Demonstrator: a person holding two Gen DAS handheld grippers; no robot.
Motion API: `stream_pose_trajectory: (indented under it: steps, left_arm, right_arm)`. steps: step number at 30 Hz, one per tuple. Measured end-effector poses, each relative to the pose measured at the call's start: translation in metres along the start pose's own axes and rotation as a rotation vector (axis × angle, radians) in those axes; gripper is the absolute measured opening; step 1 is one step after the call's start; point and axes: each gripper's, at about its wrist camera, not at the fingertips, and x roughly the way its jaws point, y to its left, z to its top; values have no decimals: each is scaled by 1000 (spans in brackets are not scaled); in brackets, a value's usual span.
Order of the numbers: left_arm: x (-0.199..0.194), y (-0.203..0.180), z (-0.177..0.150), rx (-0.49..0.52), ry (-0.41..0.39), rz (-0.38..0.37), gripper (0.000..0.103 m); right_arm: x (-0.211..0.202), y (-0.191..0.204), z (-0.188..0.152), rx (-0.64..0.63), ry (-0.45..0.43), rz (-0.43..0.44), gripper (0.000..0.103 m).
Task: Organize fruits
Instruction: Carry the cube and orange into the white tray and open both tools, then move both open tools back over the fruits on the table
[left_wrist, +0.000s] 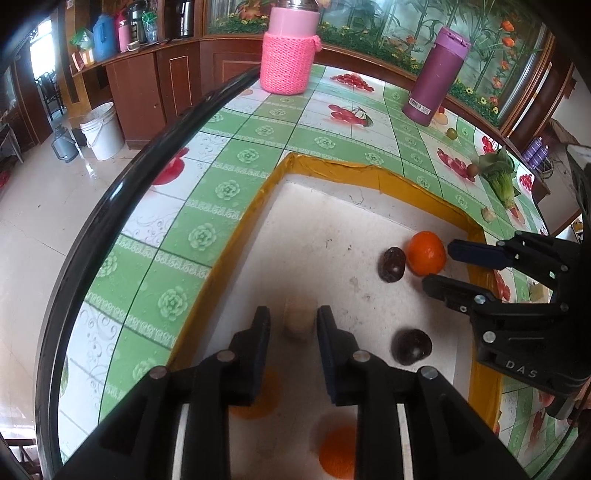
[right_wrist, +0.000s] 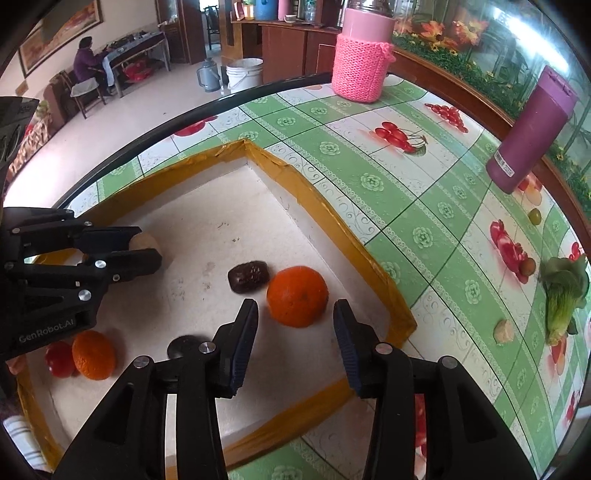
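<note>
A white tray with a yellow taped rim (left_wrist: 332, 168) (right_wrist: 317, 199) lies on the fruit-print table. In the left wrist view my left gripper (left_wrist: 291, 321) is open around a blurred pale beige fruit (left_wrist: 300, 319), with small gaps on both sides. My right gripper (right_wrist: 295, 314) is open just short of an orange (right_wrist: 297, 296) (left_wrist: 425, 253); a dark brown date (right_wrist: 247, 276) (left_wrist: 392, 264) lies beside it. A dark round fruit (left_wrist: 410, 346), another orange (right_wrist: 93, 355) and a red fruit (right_wrist: 59, 359) lie in the tray.
A pink knitted-sleeve bottle (left_wrist: 287, 55) and a purple flask (left_wrist: 436, 75) stand at the table's back. A leafy green vegetable (right_wrist: 563, 295), a small beige piece (right_wrist: 504, 331), a green fruit (right_wrist: 534, 216) and a small brown fruit (right_wrist: 528, 266) lie on the table right of the tray.
</note>
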Motion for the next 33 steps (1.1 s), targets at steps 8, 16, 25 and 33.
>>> stream_pose_trajectory:
  steps: [8, 16, 25, 33]
  left_arm:
    - [-39, 6, -25, -56, -69, 7, 61]
    - [-72, -8, -56, -74, -120, 55, 80]
    - [-82, -51, -75, -44, -116, 10, 83]
    - [-83, -115, -80, 62, -103, -23, 85]
  right_arm:
    - [-47, 6, -25, 46, -82, 19, 46]
    - [-82, 6, -63, 95, -114, -14, 68]
    - [-120, -25, -134, 205, -107, -81, 76]
    - [-146, -84, -212, 335, -59, -144, 77]
